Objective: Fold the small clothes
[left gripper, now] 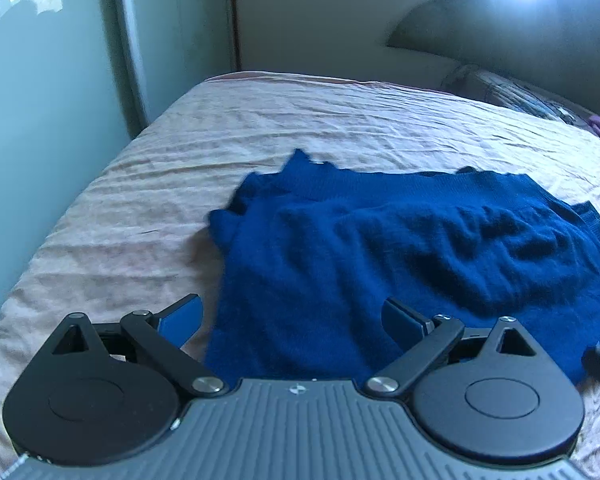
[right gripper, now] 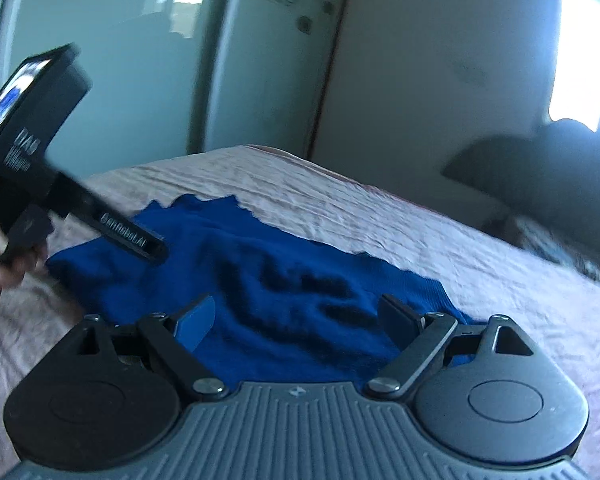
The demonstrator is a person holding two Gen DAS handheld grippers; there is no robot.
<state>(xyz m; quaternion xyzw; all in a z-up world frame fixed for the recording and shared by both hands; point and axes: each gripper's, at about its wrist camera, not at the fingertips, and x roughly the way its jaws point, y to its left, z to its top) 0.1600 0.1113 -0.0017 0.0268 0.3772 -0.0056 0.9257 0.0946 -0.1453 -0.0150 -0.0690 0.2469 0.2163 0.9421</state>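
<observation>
The blue sweater point(left gripper: 380, 248) lies spread on the bed point(left gripper: 180, 136), wrinkled, with its far edge toward the dark headboard point(left gripper: 520, 32). In the left wrist view the left gripper point(left gripper: 292, 320) hangs above the near part of the sweater, jaws wide apart and holding nothing.

In the right wrist view the right gripper point(right gripper: 296, 320) is also above the sweater point(right gripper: 260, 280), jaws wide with nothing between them. The left gripper point(right gripper: 152, 250), held by a hand point(right gripper: 0, 256), points at the sweater's left part; its jaws I cannot tell here.
</observation>
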